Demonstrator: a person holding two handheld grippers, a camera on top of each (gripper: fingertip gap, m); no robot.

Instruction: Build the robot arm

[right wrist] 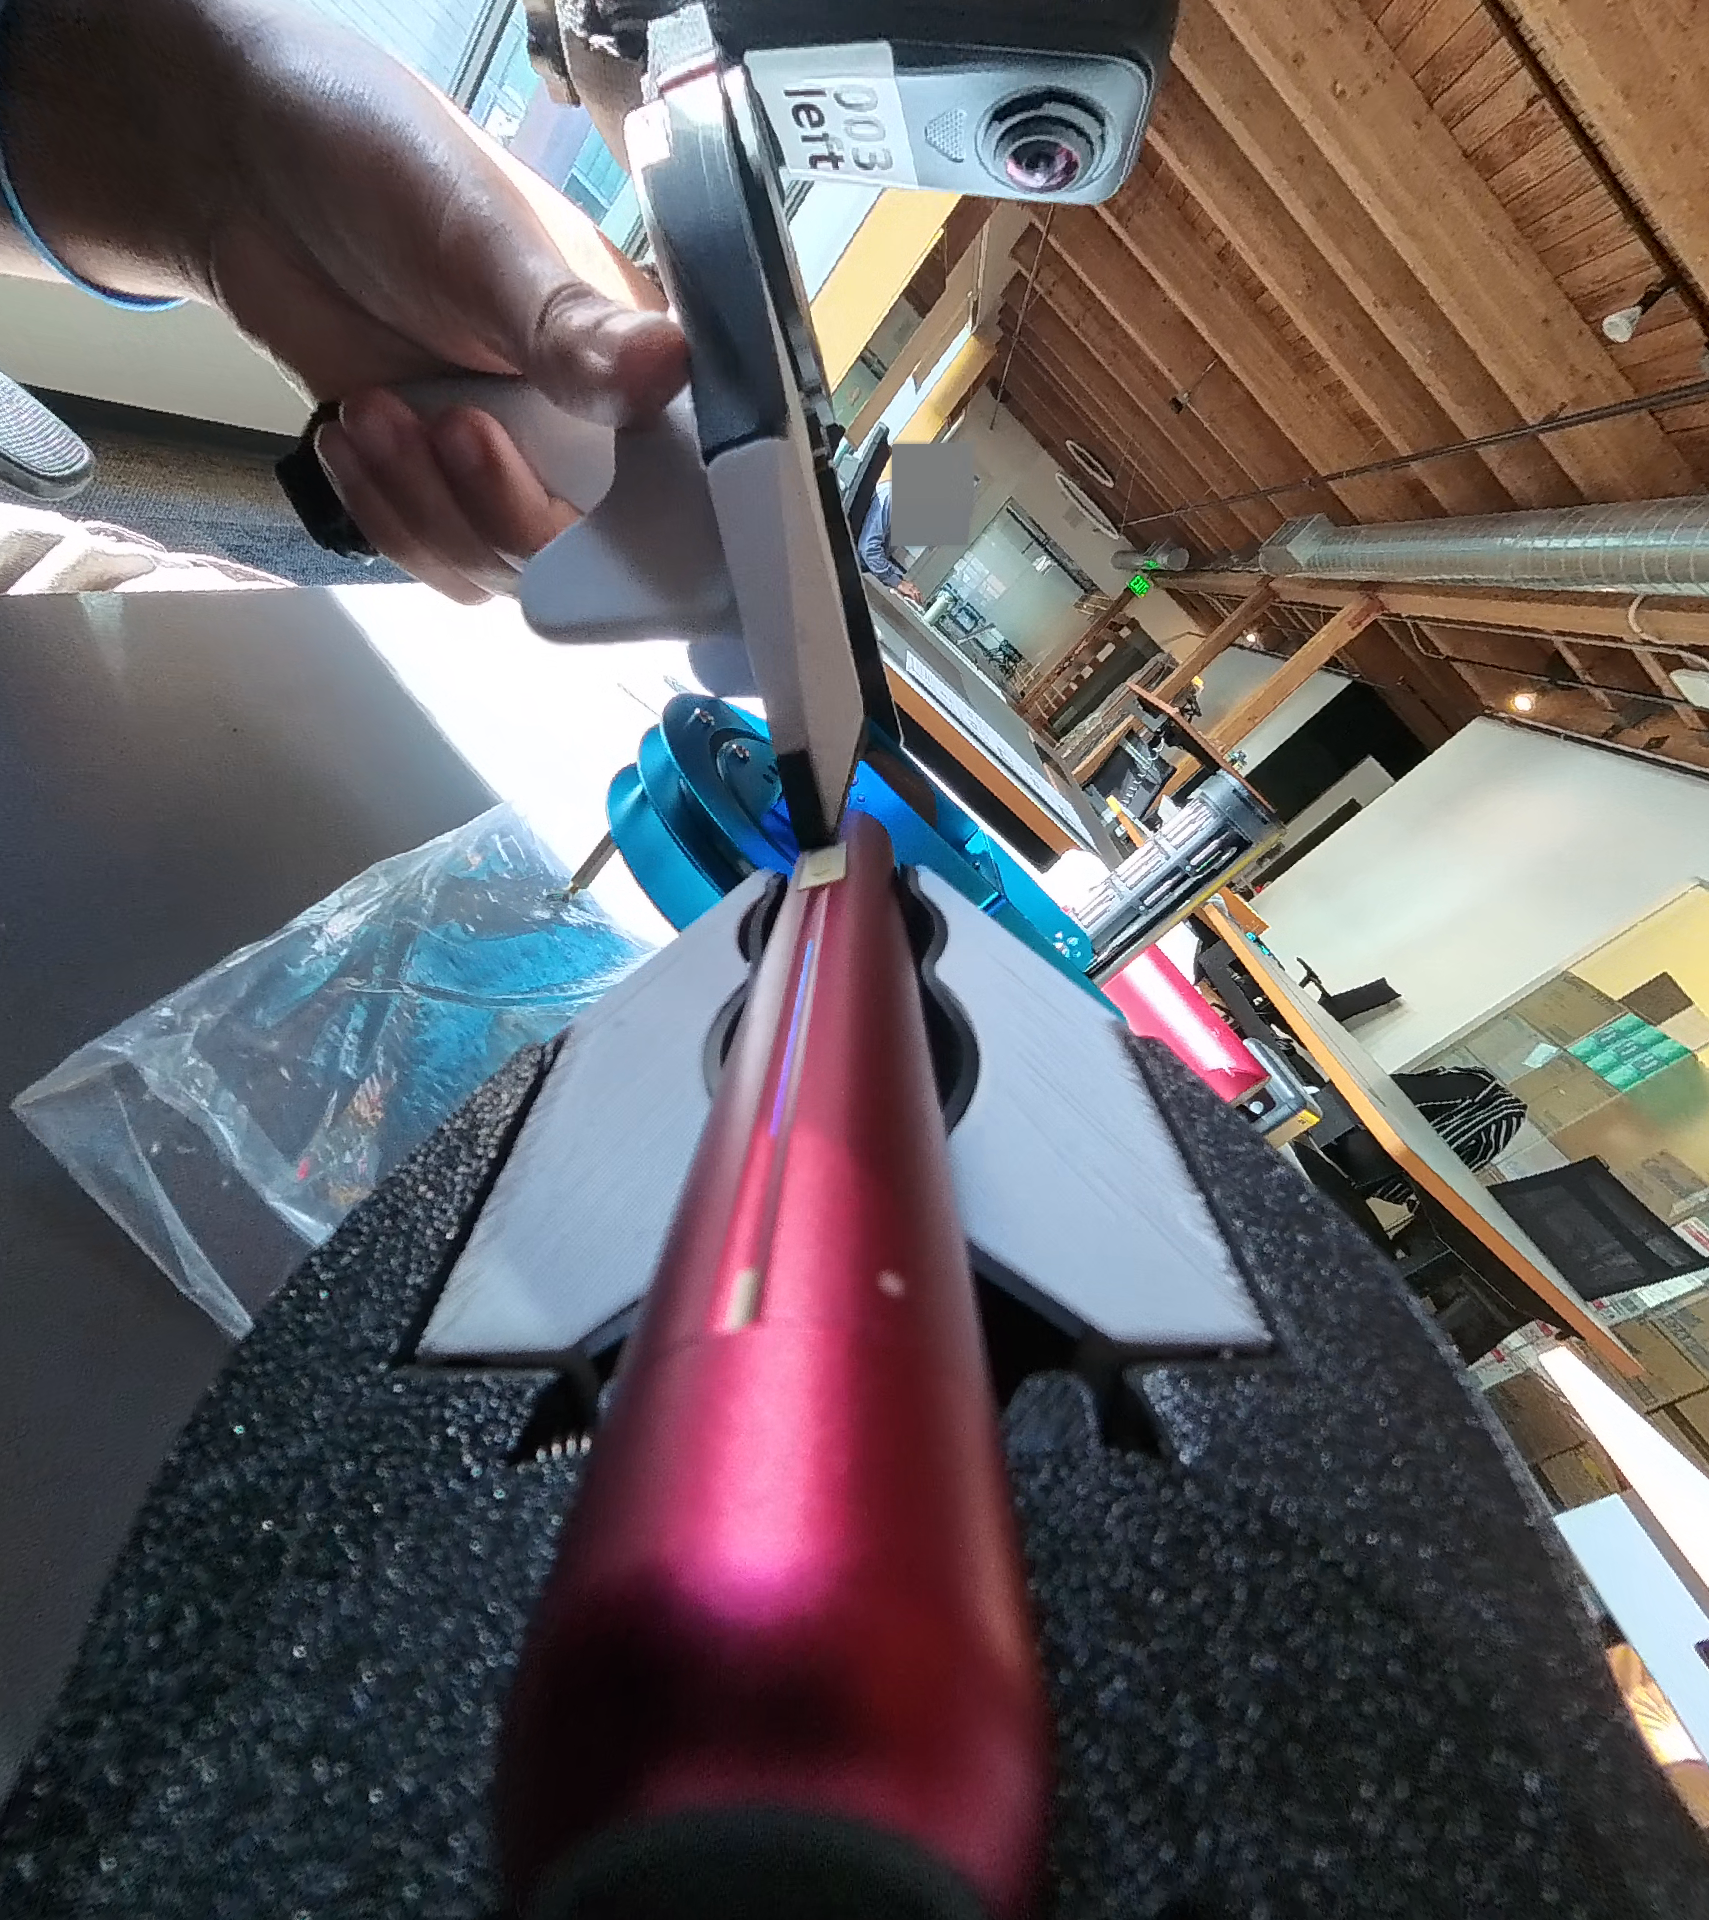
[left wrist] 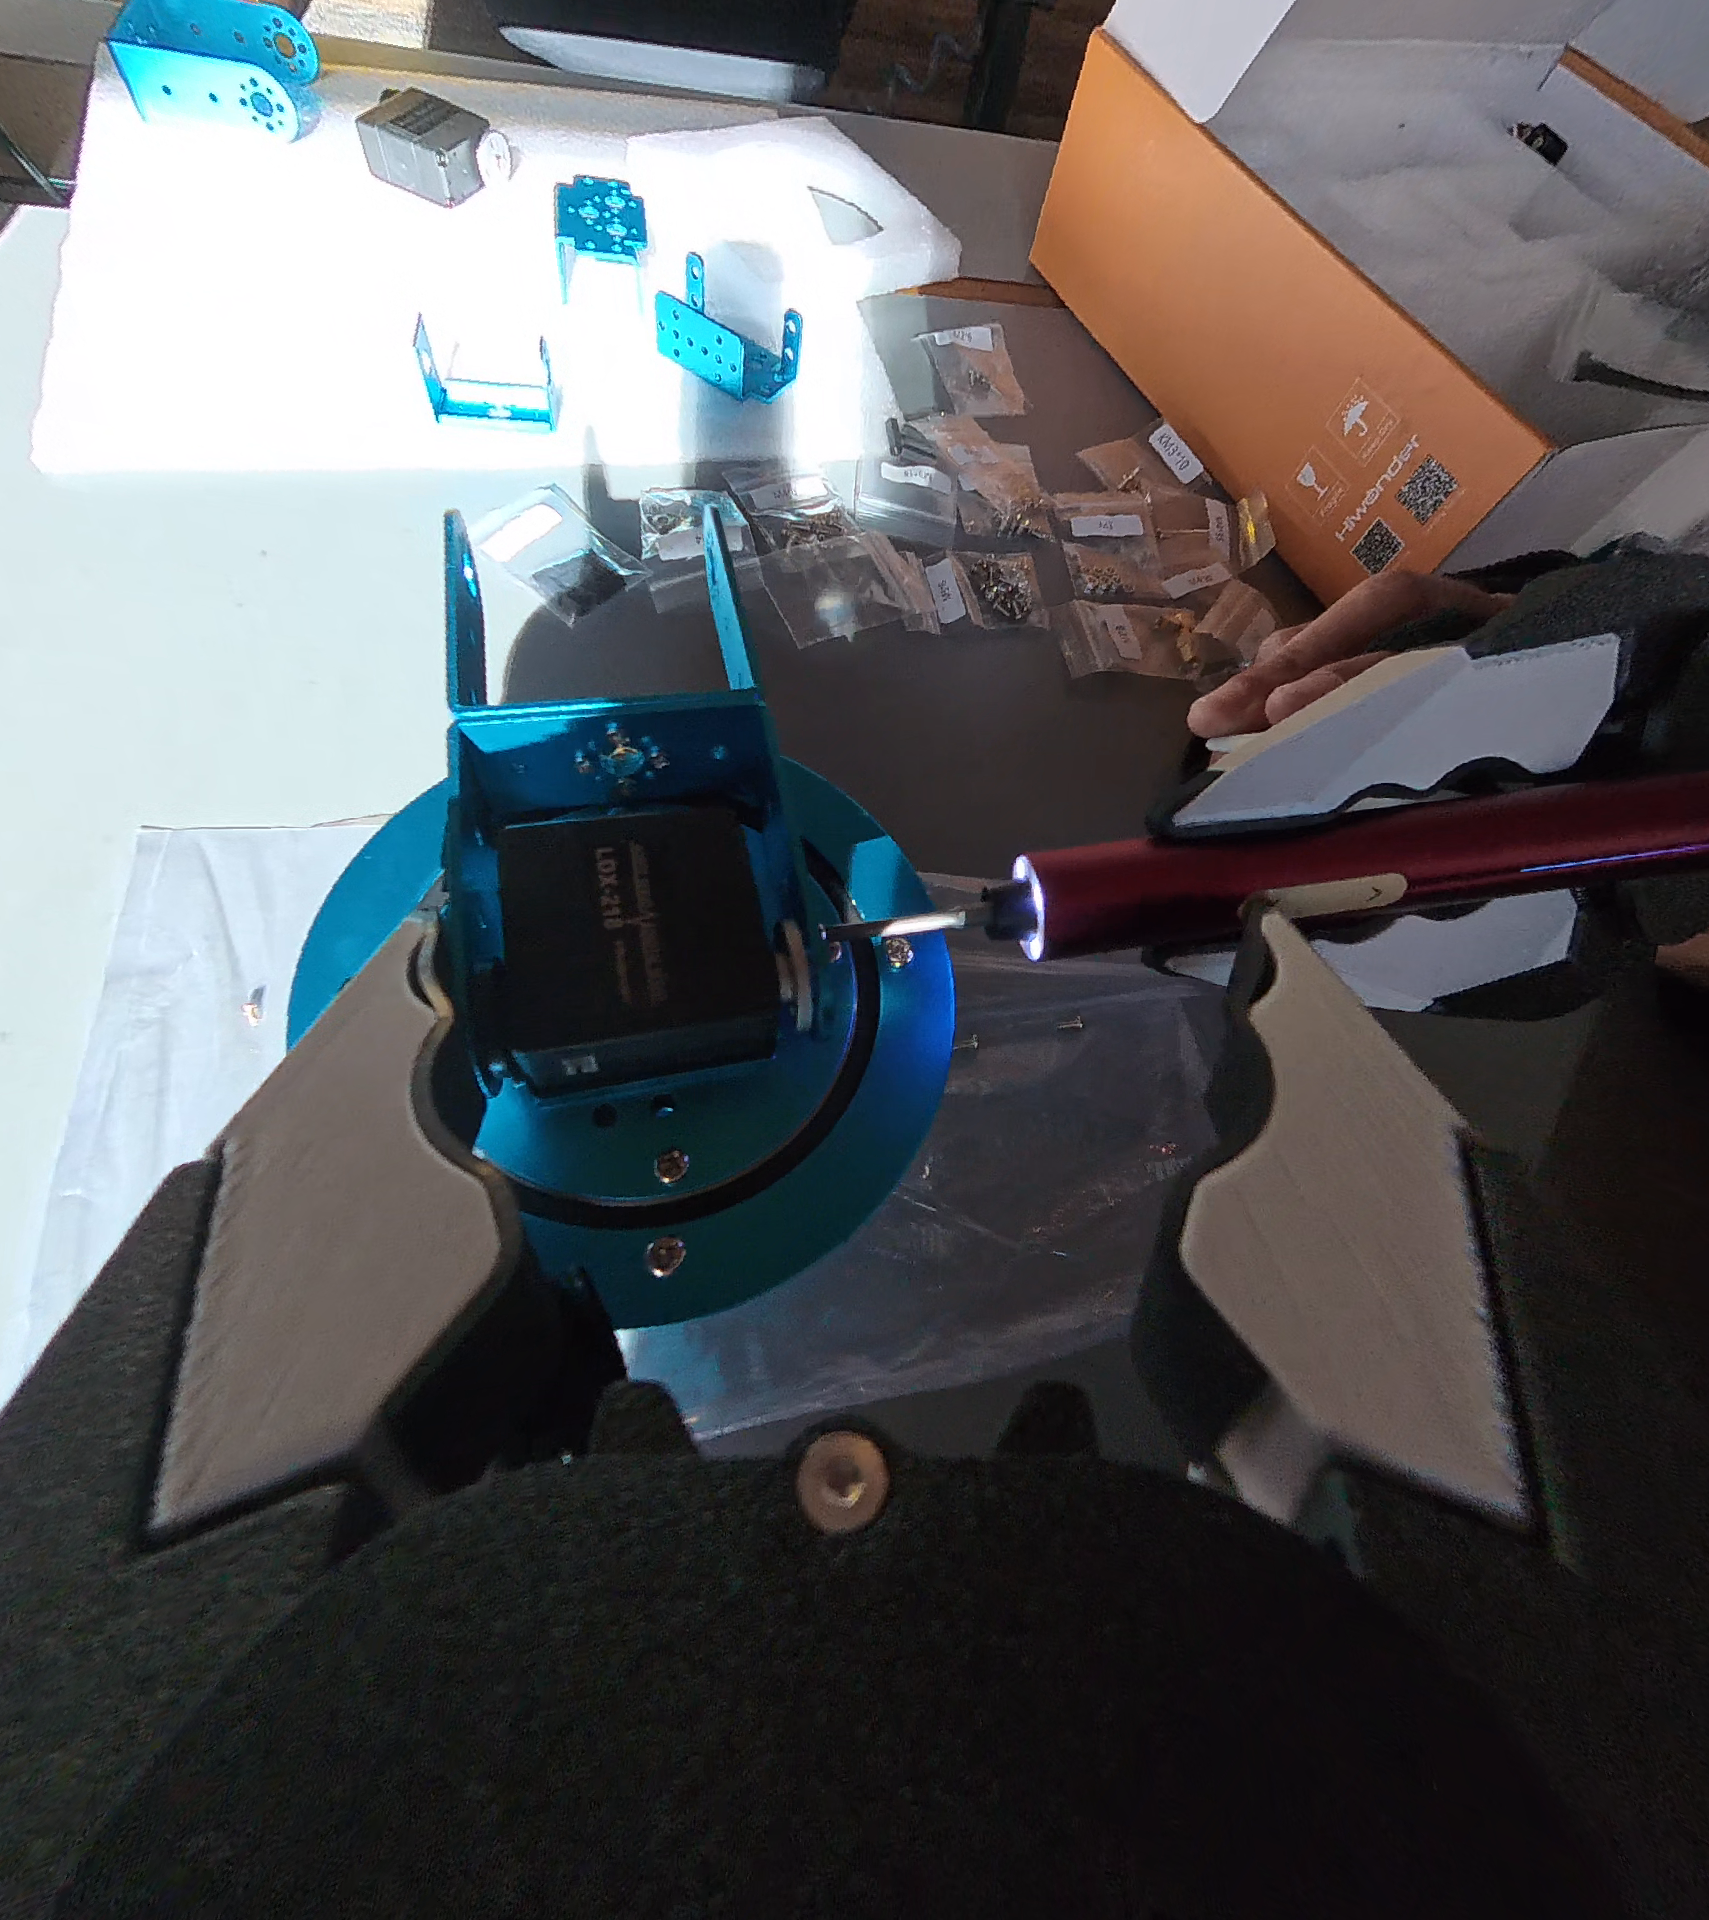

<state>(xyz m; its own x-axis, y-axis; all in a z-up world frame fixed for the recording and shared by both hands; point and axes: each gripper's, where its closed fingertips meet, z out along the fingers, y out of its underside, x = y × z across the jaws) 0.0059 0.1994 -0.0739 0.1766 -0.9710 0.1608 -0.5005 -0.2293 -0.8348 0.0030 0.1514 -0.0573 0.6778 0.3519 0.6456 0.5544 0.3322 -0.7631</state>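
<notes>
The left gripper (left wrist: 834,940) stands with its two pale, ridged, wavy-edged fingers spread wide apart, one on either side of a round blue anodised base (left wrist: 621,1049). The left finger's tip touches the base's rim beside the bracket; the right finger stands clear of it. On the base sits a blue metal U-bracket (left wrist: 611,748) that cradles a matte black, box-shaped servo (left wrist: 632,956). Small screws stud the base's ring.

The right gripper (right wrist: 845,883) is clamped on a smooth, glossy dark-red electric screwdriver (left wrist: 1401,862), a slim cylinder that lies along the gap between its fingers. In the left wrist view the tool's nose ring glows white and its thin steel bit (left wrist: 897,925) reaches sideways to the servo's right flank, the tip at or touching the bracket's side.

Under the base lies a crinkled clear plastic bag (left wrist: 1037,1195) on the grey worktop (left wrist: 985,727), with a few loose screws on it. Beyond it, many small clear packets of hardware (left wrist: 1016,540) lie scattered. Farther off, loose blue brackets (left wrist: 725,343) and a grey servo (left wrist: 429,145) rest on white foam (left wrist: 310,343) in bright sun. An open orange cardboard box (left wrist: 1245,312) stands at the right.
</notes>
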